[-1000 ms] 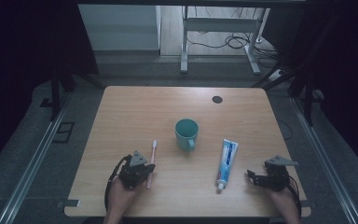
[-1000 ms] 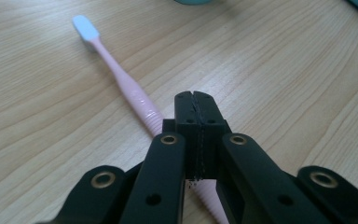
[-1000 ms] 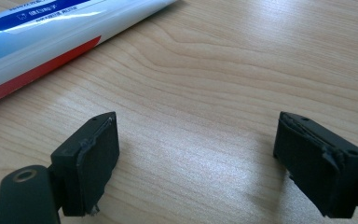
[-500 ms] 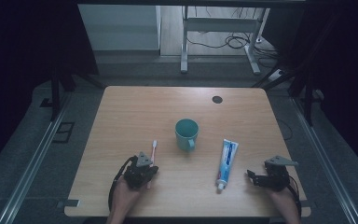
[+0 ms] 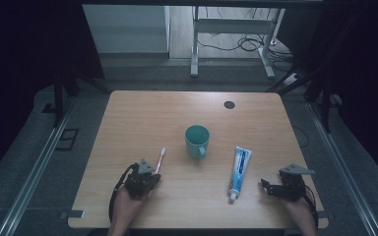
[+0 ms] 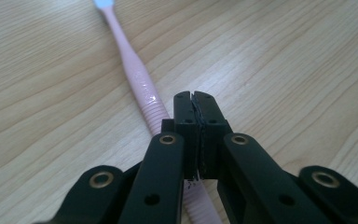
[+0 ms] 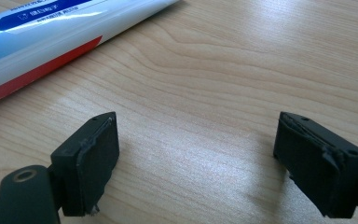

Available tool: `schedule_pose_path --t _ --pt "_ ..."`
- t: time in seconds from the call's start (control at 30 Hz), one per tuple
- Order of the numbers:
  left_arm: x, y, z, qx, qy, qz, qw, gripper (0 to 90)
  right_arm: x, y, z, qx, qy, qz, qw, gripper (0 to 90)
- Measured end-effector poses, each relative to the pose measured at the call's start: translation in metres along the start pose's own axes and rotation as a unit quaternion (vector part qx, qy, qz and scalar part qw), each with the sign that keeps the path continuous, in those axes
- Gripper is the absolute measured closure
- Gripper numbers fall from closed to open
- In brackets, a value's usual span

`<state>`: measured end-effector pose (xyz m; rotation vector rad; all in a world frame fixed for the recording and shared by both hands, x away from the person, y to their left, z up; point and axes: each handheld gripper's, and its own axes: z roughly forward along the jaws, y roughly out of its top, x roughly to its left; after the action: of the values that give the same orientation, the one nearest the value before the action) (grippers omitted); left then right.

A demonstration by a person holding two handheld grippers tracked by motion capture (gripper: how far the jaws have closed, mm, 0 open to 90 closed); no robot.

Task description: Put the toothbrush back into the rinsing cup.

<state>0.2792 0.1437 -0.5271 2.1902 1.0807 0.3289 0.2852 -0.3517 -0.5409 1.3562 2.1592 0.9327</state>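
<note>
The left tongs (image 6: 196, 100), closed and holding nothing, rest over the toothbrush (image 6: 137, 79) handle, which runs away toward the cup (image 5: 197, 141); the right tongs (image 7: 196, 158) gape empty.

The left gripper (image 5: 144, 179) rests at the toothbrush (image 5: 161, 159) handle; the cup (image 5: 197, 140) and toothpaste (image 5: 239, 167) lie between it and the right gripper (image 5: 275, 187).

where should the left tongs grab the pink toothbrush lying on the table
Probably on the ribbed grip section of the toothbrush, coming from above with the jaws straddling it crosswise. It lies flat on the table, and the ridges there are thicker than the thin neck. The left tongs are shut above it, so open first.
</note>
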Motion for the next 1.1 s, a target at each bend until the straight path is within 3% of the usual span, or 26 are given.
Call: schedule_pose_path --t 0.53,0.77,1.1 --pt "0.018 -0.009 -0.008 0.010 0.027 -0.016 0.9995 87.1 0.000 0.000 0.000 0.000 0.000 -0.001 1.0000 14.0" --pt "0.024 -0.011 -0.011 0.007 0.027 -0.019 0.9994 86.9 0.000 0.000 0.000 0.000 0.000 -0.001 1.0000 14.0" --pt "0.027 -0.009 -0.018 0.006 0.026 -0.024 0.9994 75.8 0.000 0.000 0.000 0.000 0.000 -0.001 1.0000 14.0"
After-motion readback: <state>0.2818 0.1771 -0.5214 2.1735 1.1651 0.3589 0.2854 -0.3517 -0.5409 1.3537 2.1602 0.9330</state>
